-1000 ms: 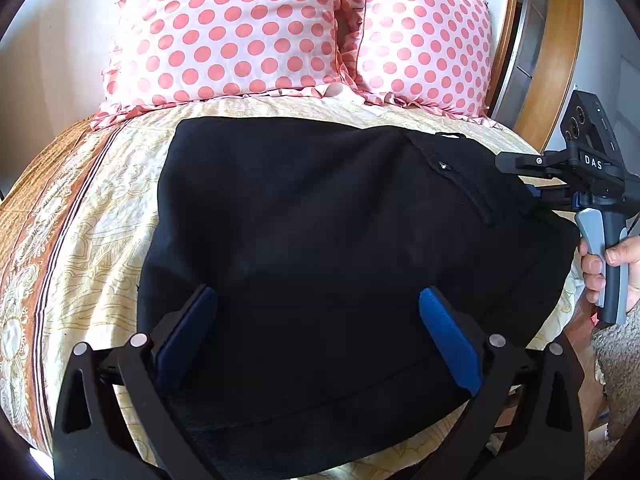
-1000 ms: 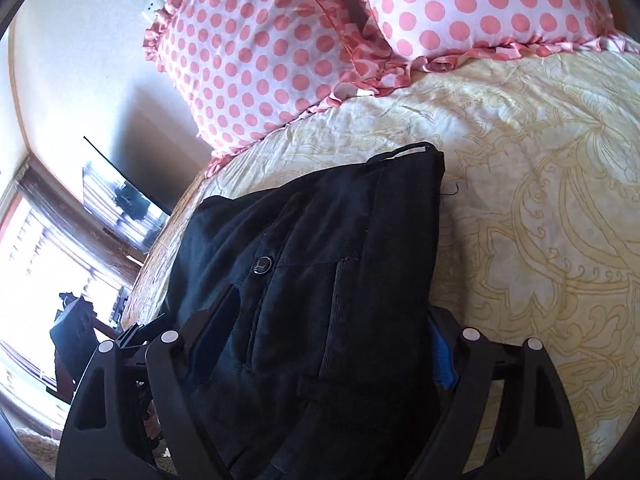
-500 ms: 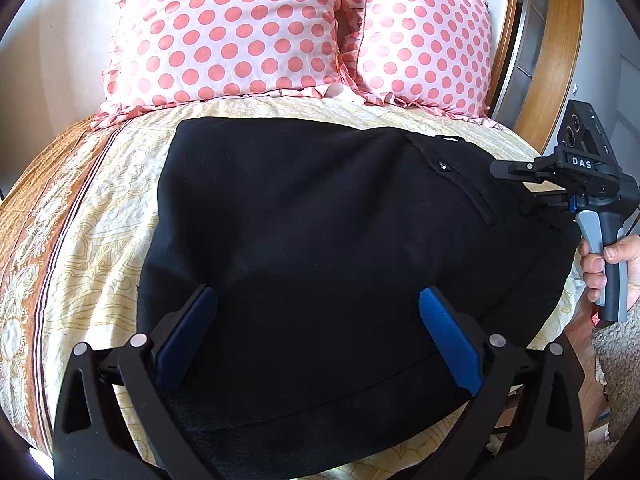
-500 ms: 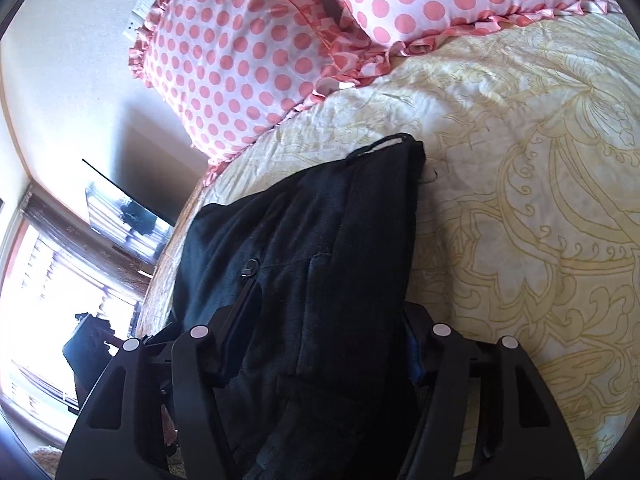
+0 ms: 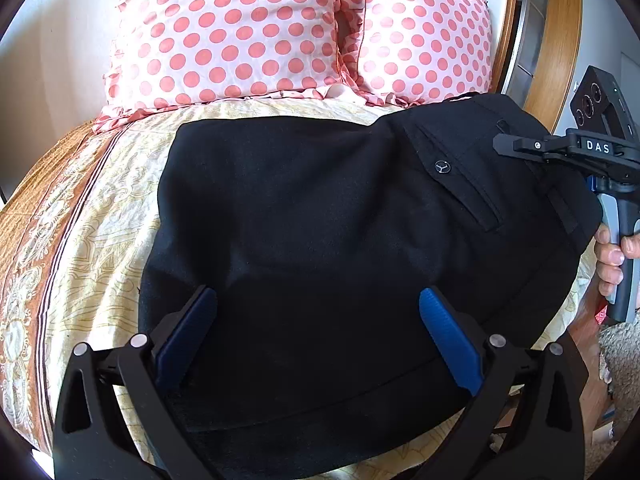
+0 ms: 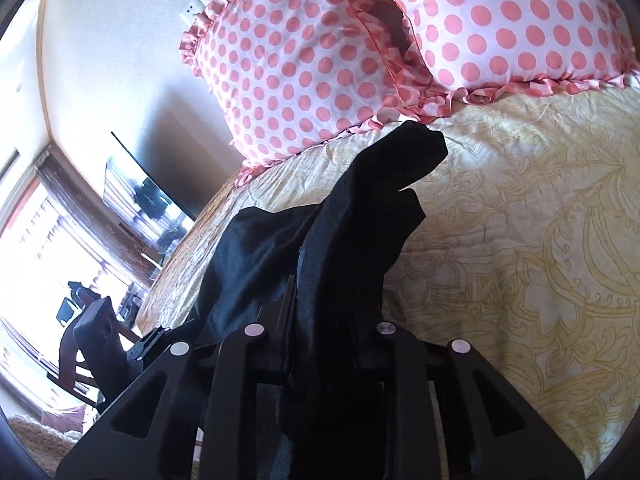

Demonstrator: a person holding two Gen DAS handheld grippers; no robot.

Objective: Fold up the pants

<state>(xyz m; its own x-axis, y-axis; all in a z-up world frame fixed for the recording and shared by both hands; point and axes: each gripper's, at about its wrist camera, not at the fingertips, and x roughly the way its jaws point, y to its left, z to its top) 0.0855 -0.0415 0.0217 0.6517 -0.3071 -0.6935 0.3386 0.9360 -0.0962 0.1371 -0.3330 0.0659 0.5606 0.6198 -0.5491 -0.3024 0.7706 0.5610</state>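
Right wrist: pants [image 6: 352,240] between closing jaws.

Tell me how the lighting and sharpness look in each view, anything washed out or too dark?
Left wrist view: evenly lit and sharp, though the black pants show little detail. Right wrist view: the window at left is blown out, the lifted fabric is near-silhouette, and fisheye bends the bedspread.

Pants [image 5: 320,220] plain black. Pillows [image 5: 228,28] white with coral-pink dots, pink ruffle. Bedspread [image 6: 520,240] cream, yellow scrollwork; orange border stripe. Left gripper [image 5: 320,344] black, blue pads [image 5: 450,344].
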